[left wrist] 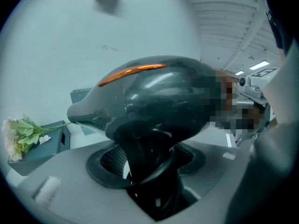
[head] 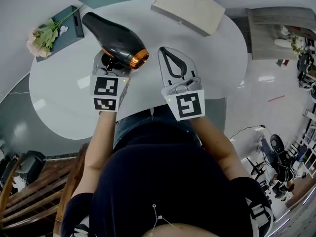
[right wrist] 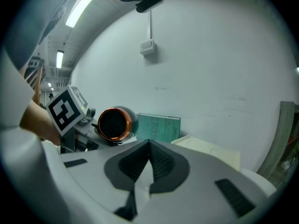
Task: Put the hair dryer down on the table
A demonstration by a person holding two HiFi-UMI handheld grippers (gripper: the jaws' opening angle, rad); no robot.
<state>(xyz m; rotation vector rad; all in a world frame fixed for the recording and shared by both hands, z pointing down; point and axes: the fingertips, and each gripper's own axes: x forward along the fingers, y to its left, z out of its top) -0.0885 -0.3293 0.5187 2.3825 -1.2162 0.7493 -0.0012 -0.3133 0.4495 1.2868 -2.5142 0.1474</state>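
Table: white, round, mostly bare on the person's side. A pale slab lies at the far rim. A dark tray with flowers sits at far left.

Dryer: black, with a copper ring at its wide end. The barrel is roughly level, narrow end toward the tray, wide end toward the right gripper. It is carried by its handle over the near-middle of the table. It looks clear of the surface, though no view shows the gap outright.

Left gripper: jaws clamped on the dryer handle, barrel sitting above them. A loop of cord looks caught in the same pinch.

Right gripper: jaws pressed together with nothing in them, idle just beside the dryer's wide end.

Risks, judged:
- The barrel is the heavy part and sits off the pinch line. The handle may pivot in the jaws on the way down, so one end strikes first
- The round barrel may roll once let go, toward the tray or the near rim, unless it settles on barrel and handle together
- The cord loop may hang on a jaw at release and drag the dryer as the gripper backs off
- The right gripper is close, and a swing of the barrel could knock it
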